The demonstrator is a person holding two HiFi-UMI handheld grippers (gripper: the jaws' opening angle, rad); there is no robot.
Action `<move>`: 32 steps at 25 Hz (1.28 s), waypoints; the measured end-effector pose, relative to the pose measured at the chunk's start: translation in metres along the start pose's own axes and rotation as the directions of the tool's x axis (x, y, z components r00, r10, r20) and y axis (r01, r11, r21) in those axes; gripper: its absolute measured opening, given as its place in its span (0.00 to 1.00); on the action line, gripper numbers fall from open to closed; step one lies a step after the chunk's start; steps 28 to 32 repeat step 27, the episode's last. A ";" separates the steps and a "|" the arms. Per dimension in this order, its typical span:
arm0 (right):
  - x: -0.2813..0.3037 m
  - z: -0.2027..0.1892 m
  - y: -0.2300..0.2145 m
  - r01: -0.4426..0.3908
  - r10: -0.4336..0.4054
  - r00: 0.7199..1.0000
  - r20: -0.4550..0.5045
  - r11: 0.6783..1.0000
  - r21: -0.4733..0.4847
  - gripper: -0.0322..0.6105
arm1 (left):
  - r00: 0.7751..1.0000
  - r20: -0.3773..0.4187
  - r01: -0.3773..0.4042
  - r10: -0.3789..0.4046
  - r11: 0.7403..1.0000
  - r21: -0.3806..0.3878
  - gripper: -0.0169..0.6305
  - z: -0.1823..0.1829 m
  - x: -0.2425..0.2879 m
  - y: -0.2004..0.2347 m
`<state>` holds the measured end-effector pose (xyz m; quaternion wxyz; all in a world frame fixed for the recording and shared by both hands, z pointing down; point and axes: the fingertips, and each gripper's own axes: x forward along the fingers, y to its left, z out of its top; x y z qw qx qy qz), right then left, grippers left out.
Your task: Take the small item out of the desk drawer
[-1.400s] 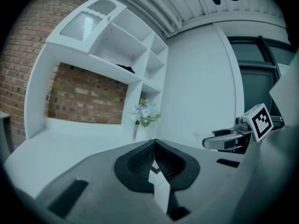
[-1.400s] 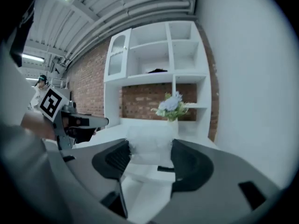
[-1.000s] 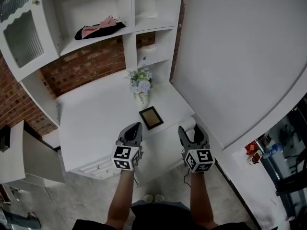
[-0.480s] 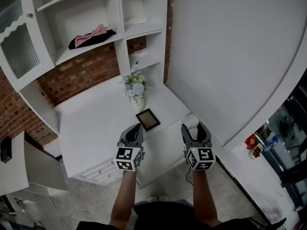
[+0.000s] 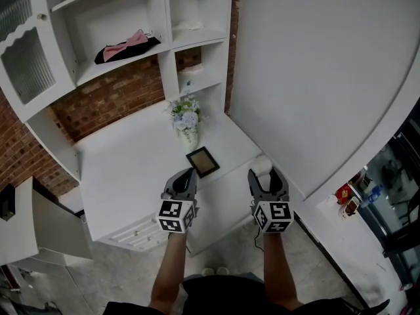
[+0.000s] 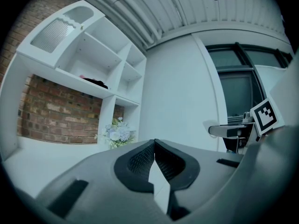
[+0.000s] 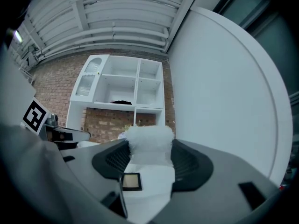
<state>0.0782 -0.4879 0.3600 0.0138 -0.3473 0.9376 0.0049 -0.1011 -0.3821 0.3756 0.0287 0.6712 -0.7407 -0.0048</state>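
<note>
My right gripper (image 5: 262, 173) hovers over the right front corner of the white desk (image 5: 131, 169). Its jaws stand wide and are shut on a white fluffy item (image 5: 262, 163). In the right gripper view this item (image 7: 148, 141) fills the gap between the dark pads (image 7: 117, 158). My left gripper (image 5: 187, 174) hangs above the desk's front edge, shut and holding nothing; in the left gripper view its jaw tips (image 6: 154, 143) meet. The desk drawers (image 5: 138, 231), white fronts with small knobs, show below the front edge at the left, pushed in.
A small dark picture frame (image 5: 202, 162) lies flat on the desk between the grippers. Behind it is a vase of flowers (image 5: 186, 118). White shelves hold a pink and black cloth (image 5: 128, 43). A large white panel (image 5: 315, 77) borders the right side.
The view has shifted a little since a second ago. Both grippers keep about the same places over the desk front. The white item stays in the right jaws.
</note>
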 end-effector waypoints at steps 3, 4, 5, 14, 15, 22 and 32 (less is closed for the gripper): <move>0.000 0.000 0.002 -0.005 0.005 1.000 -0.001 1.000 0.003 0.46 | 1.000 0.000 -0.001 0.001 1.000 -0.001 0.04 -0.001 -0.001 0.001; 0.000 0.000 0.002 -0.006 0.006 1.000 -0.001 1.000 0.004 0.46 | 1.000 -0.001 -0.002 0.002 1.000 -0.001 0.04 -0.001 -0.001 0.001; 0.000 0.000 0.003 -0.006 0.006 1.000 -0.001 1.000 0.004 0.46 | 1.000 -0.002 -0.002 0.002 1.000 -0.001 0.04 -0.001 -0.002 0.002; 0.000 -0.001 0.004 -0.006 0.006 1.000 -0.001 1.000 0.009 0.46 | 1.000 -0.007 -0.013 0.013 1.000 0.001 0.04 -0.003 -0.005 0.005; 0.000 -0.001 0.004 -0.006 0.006 1.000 -0.002 1.000 0.008 0.46 | 1.000 -0.010 -0.012 0.012 1.000 0.001 0.04 -0.004 -0.005 0.005; 0.000 -0.003 0.002 -0.001 0.001 1.000 -0.012 1.000 0.010 0.46 | 1.000 -0.005 -0.018 0.018 1.000 -0.010 0.04 -0.002 -0.006 0.007; 0.000 -0.003 0.000 -0.002 0.002 1.000 -0.011 1.000 0.010 0.45 | 1.000 -0.008 -0.023 0.023 1.000 -0.009 0.04 -0.004 -0.006 0.007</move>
